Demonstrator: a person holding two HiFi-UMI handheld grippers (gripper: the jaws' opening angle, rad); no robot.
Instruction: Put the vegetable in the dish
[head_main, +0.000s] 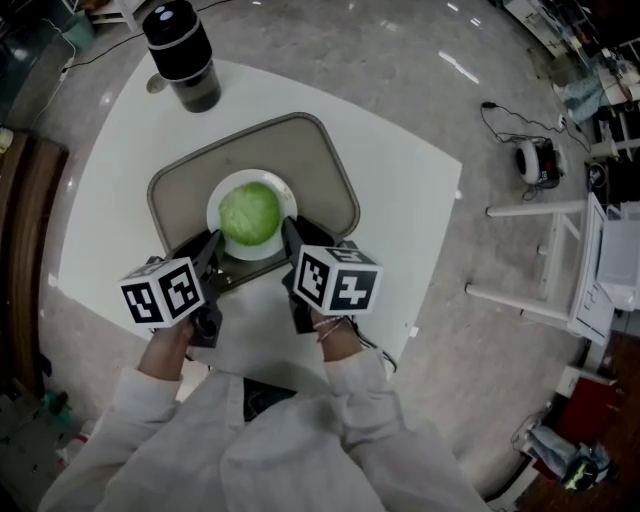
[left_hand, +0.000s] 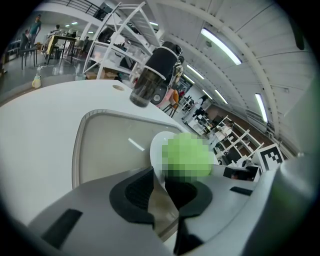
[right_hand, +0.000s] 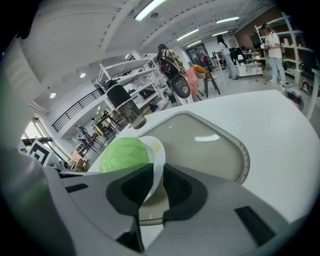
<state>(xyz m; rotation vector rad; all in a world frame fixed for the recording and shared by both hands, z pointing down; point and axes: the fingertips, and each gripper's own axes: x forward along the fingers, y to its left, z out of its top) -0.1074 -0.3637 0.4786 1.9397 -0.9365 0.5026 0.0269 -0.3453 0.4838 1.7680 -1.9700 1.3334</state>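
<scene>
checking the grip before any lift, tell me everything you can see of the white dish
The dish is a round, shallow, glossy white plate, upright and seemingly resting in the grey tray on the white table. A green cabbage fills its middle. The left gripper and right gripper each pinch its near rim, one on either side.

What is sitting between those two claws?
The white dish holding the green cabbage, plain in the head view. The left claw and right claw each pinch its rim from opposite sides.
</scene>
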